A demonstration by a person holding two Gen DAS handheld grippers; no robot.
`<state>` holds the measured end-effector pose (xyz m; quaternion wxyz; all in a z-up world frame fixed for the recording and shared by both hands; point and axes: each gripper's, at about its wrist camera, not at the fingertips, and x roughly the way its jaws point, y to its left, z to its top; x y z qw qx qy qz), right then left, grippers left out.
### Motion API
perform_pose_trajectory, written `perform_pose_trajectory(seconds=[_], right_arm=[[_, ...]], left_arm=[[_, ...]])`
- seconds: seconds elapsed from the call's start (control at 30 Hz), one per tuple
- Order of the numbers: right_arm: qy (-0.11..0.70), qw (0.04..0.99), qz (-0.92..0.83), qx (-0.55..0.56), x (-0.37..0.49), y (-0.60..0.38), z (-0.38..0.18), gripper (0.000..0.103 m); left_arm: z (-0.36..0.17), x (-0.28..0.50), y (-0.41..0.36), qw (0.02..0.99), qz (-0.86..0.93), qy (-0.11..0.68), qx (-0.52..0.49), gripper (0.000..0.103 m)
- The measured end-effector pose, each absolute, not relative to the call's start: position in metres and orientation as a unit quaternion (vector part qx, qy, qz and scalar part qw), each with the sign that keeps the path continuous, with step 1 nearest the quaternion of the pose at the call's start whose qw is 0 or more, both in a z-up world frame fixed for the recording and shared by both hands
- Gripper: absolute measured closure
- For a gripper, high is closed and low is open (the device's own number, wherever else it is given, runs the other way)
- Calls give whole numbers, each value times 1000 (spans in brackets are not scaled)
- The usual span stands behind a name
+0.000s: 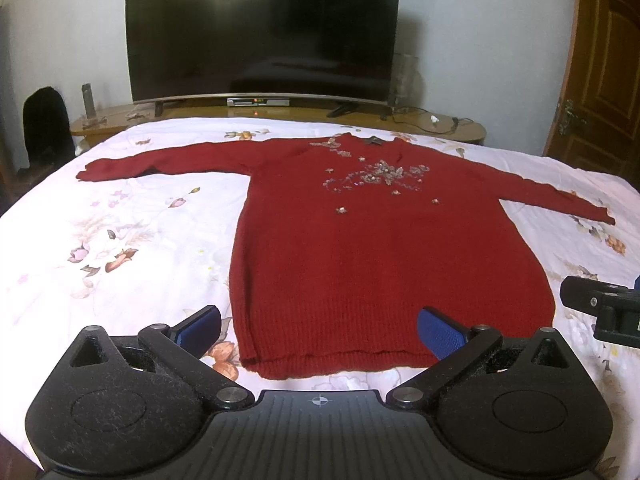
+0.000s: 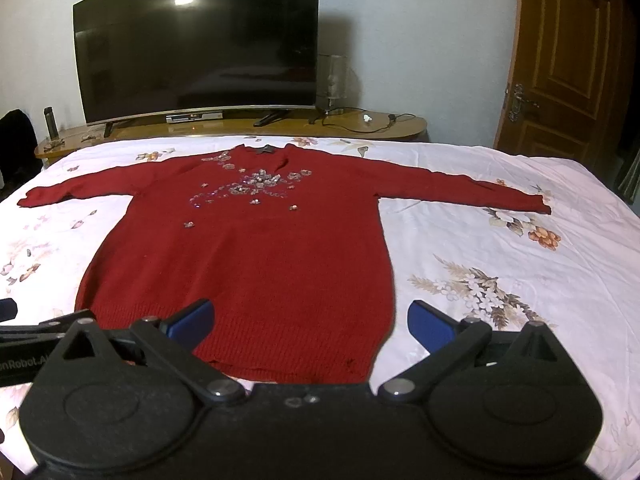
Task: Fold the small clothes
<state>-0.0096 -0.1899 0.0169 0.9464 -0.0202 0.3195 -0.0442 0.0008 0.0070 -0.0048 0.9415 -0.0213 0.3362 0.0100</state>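
A red knit sweater with beaded flowers on the chest lies flat and face up on the bed, both sleeves spread sideways, collar at the far end. My left gripper is open above the hem's left corner, blue fingertips wide apart with nothing between them. The same sweater fills the right wrist view. There my right gripper is open over the hem's right corner. The right gripper's body shows at the left view's right edge, and the left gripper's body at the right view's left edge.
The bed wears a white floral sheet. Behind it a wooden TV stand carries a large dark television, a set-top box and cables. A wooden door stands at the right, and a dark object at the far left.
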Motion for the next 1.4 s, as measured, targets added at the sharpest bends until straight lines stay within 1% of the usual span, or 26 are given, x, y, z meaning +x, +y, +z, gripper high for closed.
perform_pose_trajectory(seconds=[1.23,1.33,1.4], right_arm=[[321,946,-36,-18,-6,-189,16,1],[314,949,-35,-13,-6,-193,18,1],[282,958,-46,-7,-8,-204,24,1]], left_arm=[[-2,6,9,941,11,337,-19,0],[1,15,15,944,-3,329,-36,0],[4,27,26,949,-21,308,-71,0]])
